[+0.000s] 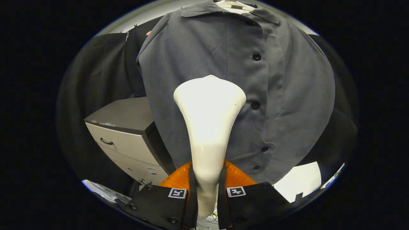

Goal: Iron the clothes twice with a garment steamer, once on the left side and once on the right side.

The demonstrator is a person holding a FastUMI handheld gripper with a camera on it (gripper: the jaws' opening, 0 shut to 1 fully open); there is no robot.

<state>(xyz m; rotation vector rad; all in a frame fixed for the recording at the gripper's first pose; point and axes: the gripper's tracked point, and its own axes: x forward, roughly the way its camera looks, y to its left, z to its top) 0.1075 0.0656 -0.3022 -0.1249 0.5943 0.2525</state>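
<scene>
Grey fabric of a button-front shirt [204, 54] is seen hung upright beyond the fingers, its collar at 12 o'clock and its hem low at 5 o'clock. A placket is run down the shirt at about 1 o'clock from the steamer head, and dark buttons [256, 56] are set along it, one above another. To the shirt's 8 o'clock a drawer cabinet [127, 140] is placed, with a dark top, pale fronts and a dark handle [106, 141] on the upper drawer; its corner is overlapped by the shirt's edge. Between the fingers a white garment steamer [209, 127] is held: its narrow neck is pressed from both sides by the hand-held gripper [207, 191], and its flared head is raised toward 12 o'clock, in front of the wearer's right panel, beside the placket. Whether the head is touching the cloth cannot be told. A square marker [236, 191] is carried on each finger. At 5 o'clock, under the hem, a pale bright patch [302, 180] is seen.
</scene>
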